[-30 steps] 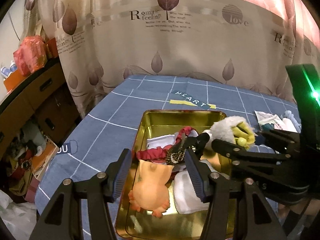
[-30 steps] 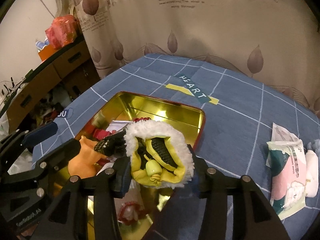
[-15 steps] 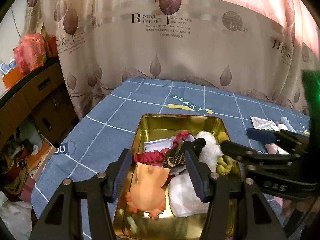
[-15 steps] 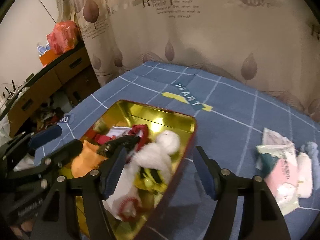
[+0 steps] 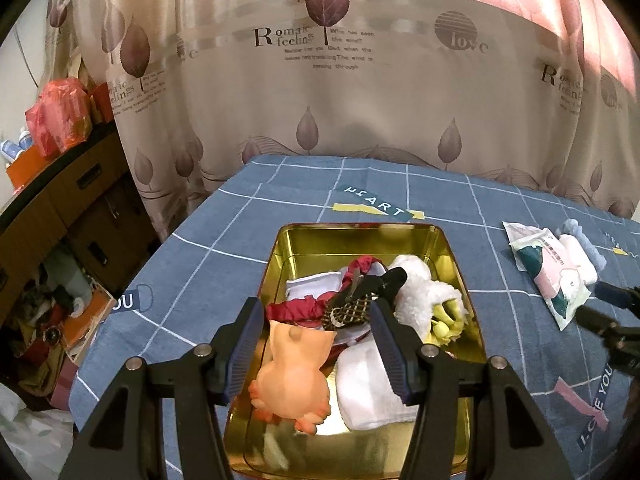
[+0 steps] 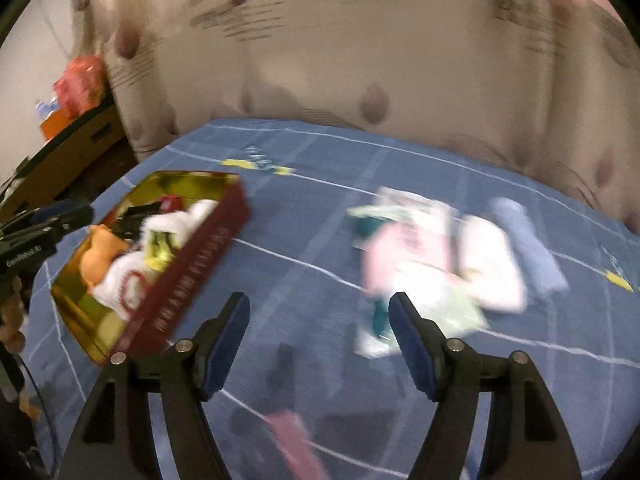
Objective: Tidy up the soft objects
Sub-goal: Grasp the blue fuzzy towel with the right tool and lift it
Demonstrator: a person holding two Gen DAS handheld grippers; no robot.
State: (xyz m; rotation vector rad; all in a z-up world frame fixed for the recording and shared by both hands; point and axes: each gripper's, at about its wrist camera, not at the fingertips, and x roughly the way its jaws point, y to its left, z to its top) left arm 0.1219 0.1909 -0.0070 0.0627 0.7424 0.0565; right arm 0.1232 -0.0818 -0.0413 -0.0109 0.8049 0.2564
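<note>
Left wrist view: left claw (image 5: 316, 340) spread wide over gold tin (image 5: 452, 256), holding nothing; orange plush (image 5: 294, 380), white fluffy toy (image 5: 420, 292) and red scrunchie (image 5: 296, 308) lie inside. Right claw (image 6: 318, 320), its jaws just opened, is empty above blue checked tabletop (image 6: 304, 240), near blurred tissue pack (image 6: 404, 268).

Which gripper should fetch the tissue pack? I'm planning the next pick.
Right. The right gripper is empty, jaws open, beside the tissue pack; the left gripper hangs over the tin.
</note>
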